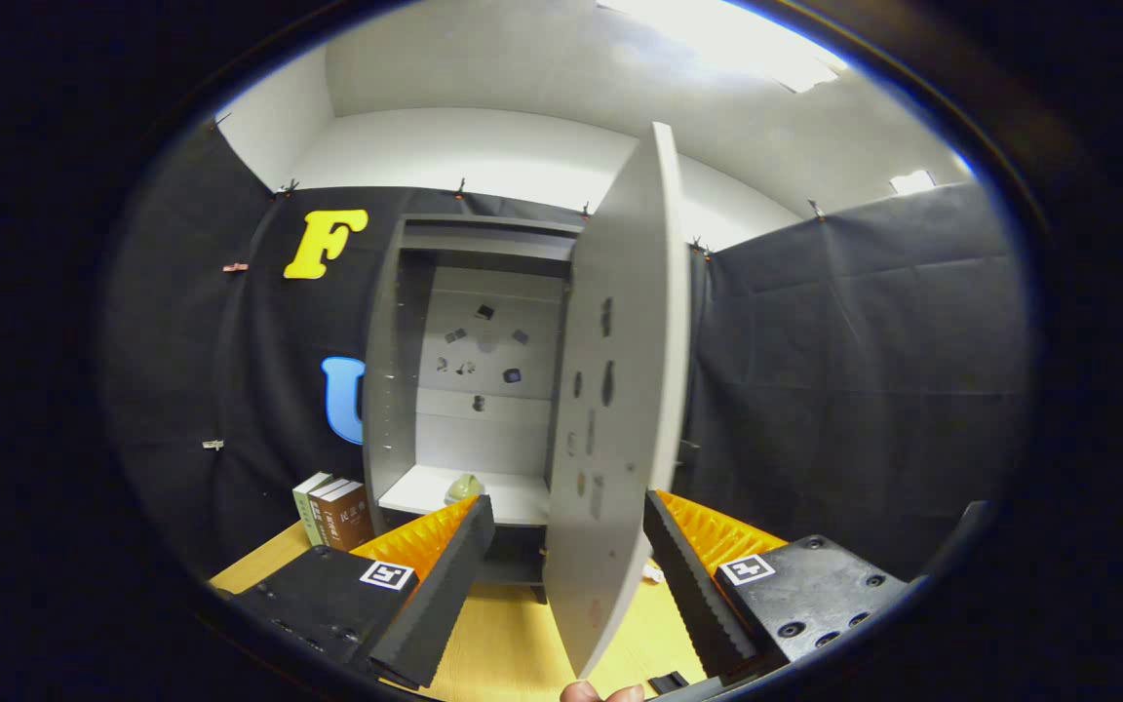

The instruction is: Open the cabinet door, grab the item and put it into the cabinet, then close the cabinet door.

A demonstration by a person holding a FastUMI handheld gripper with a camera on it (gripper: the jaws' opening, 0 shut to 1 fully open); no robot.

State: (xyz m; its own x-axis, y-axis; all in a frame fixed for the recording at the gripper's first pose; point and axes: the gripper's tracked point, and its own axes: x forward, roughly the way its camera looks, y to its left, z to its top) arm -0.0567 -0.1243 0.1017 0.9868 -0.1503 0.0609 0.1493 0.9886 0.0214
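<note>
Your jaws (569,561) stand wide apart with the free edge of the cabinet door (620,390) between them; neither finger looks pressed on it, though I cannot tell whether the right finger (688,575) brushes the panel. You hold nothing. A fingertip (600,693) shows just under the door's bottom corner.

The door stands swung well out, edge-on to you, and the item (465,487), a small pale rounded thing, already sits on the cabinet's bottom shelf (513,499) beyond the left finger. So the step in hand looks like closing. To do it well, push with the flat of one finger rather than pinching, follow the hinge's arc towards the cabinet (406,322) instead of driving straight ahead, and ease off near the frame so the panel does not bounce back.

Inside, the back wall (488,390) carries a scatter of small dark markers; the item lies near the front of the shelf, so check that it clears the door's path. Left of the cabinet, two books (332,509) stand upright on the tabletop (513,634).
</note>
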